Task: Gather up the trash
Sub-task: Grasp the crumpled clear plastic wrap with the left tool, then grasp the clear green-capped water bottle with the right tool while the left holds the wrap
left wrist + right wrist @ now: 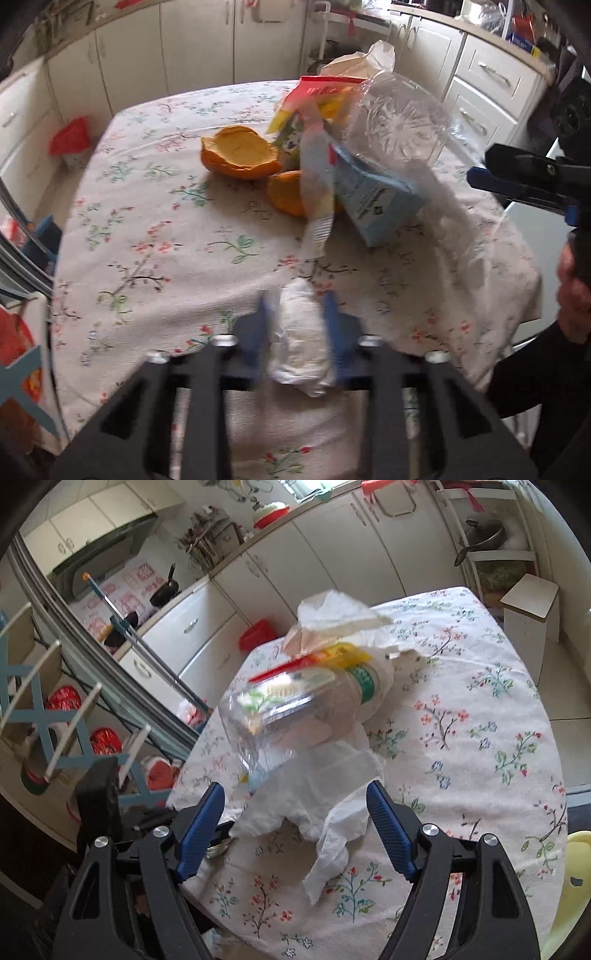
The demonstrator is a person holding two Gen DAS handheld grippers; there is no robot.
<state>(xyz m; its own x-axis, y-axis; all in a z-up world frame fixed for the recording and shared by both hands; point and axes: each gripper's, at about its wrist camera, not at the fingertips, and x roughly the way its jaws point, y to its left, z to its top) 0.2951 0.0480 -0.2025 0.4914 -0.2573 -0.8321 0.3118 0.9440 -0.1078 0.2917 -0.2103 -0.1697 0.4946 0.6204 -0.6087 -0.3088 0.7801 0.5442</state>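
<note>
Floral tabletop [155, 229] held litter. Left claw [297, 328] gripped a tissue wad [299, 343]; right claw [295, 805], spread wide, should straddle the tissue [314, 801] before pinching.

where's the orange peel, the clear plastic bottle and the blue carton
orange peel [240, 151]: left wrist view, pale hollow inside.
clear plastic bottle [397, 120]: left wrist view, ribbed base.
blue carton [376, 195]: left wrist view, printed side.

Each gripper, the left gripper [298, 314] and the right gripper [295, 812], has a black frame with triangular cut-outs, silver round-headed screws and ribbed blue finger pads [388, 830], while at the left view's right edge a bare-skinned hand [572, 295] meets a dark sleeve.
</note>
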